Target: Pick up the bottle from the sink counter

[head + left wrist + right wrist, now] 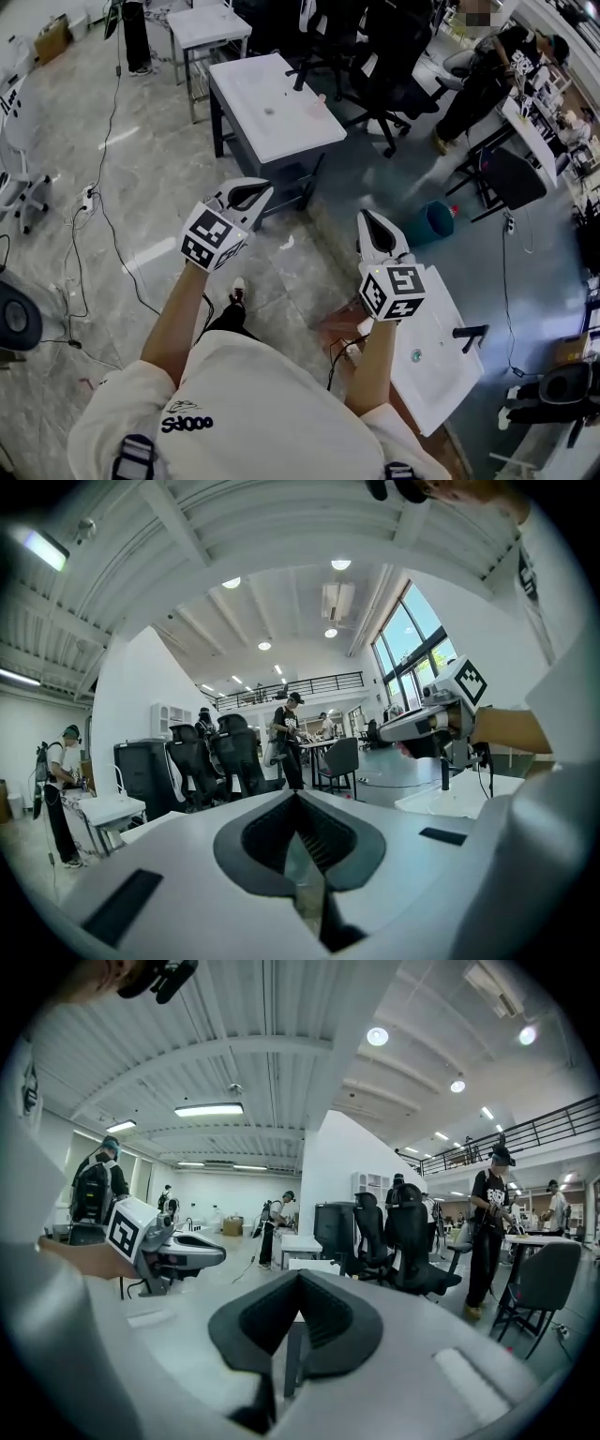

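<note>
We record the left gripper [266, 190] and the right gripper [367, 218] both clenched on nothing, above the floor. A sink counter [441, 375] stands just beside the right.

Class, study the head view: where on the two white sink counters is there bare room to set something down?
The far sink counter is bare along its left edge. The near sink counter is free below its drain; the faucet crowds its right edge.

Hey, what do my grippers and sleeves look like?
Both the left gripper and right gripper have white shells with black padding inside, each carrying a white cube with black square markers. You wear a white short-sleeved shirt with dark shoulder straps.
</note>
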